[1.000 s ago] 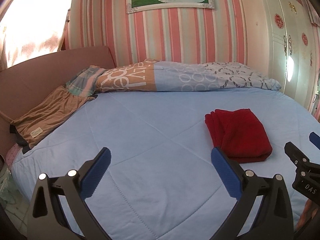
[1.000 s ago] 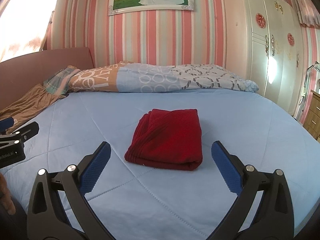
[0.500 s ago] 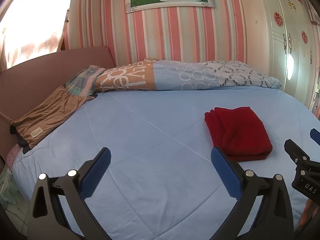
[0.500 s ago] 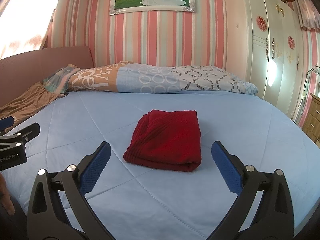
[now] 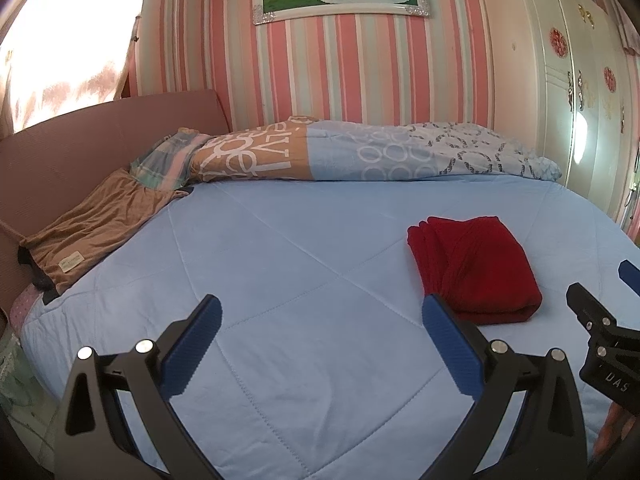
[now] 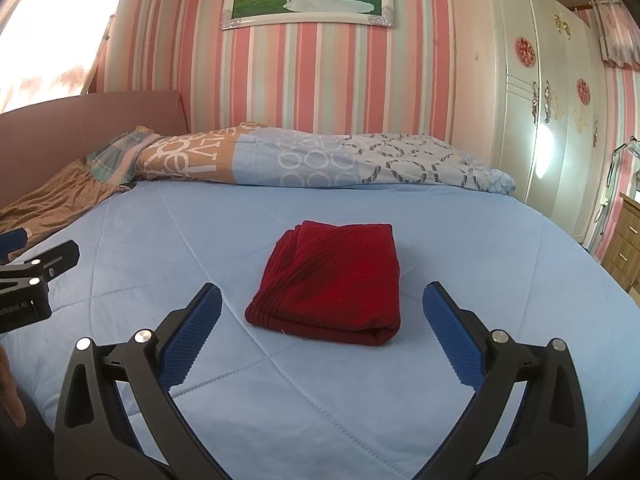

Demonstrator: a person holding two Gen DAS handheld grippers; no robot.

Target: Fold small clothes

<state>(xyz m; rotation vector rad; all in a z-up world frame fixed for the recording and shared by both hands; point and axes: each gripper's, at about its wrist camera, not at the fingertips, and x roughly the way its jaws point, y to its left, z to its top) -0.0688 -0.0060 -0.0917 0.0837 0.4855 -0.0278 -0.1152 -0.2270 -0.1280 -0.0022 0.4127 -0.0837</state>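
Note:
A red knitted garment (image 6: 332, 280) lies folded into a neat rectangle on the light blue quilt (image 6: 480, 256). It sits straight ahead of my right gripper (image 6: 322, 308), which is open and empty, a little short of the cloth. In the left wrist view the same red garment (image 5: 476, 268) rests to the right, beyond the right fingertip of my left gripper (image 5: 322, 320). That gripper is also open and holds nothing, above bare quilt (image 5: 280, 264). Each gripper shows at the edge of the other's view.
A brown garment (image 5: 92, 228) lies spread at the bed's left edge against the pink headboard (image 5: 80, 140). A rolled patterned duvet (image 5: 360, 156) runs along the far side. A white wardrobe (image 6: 532, 92) stands on the right, with a wooden drawer unit (image 6: 624, 240) beside it.
Both grippers have drawn back and tilted up slightly, so the red garment sits a touch lower and farther in view. The garment itself has not moved.

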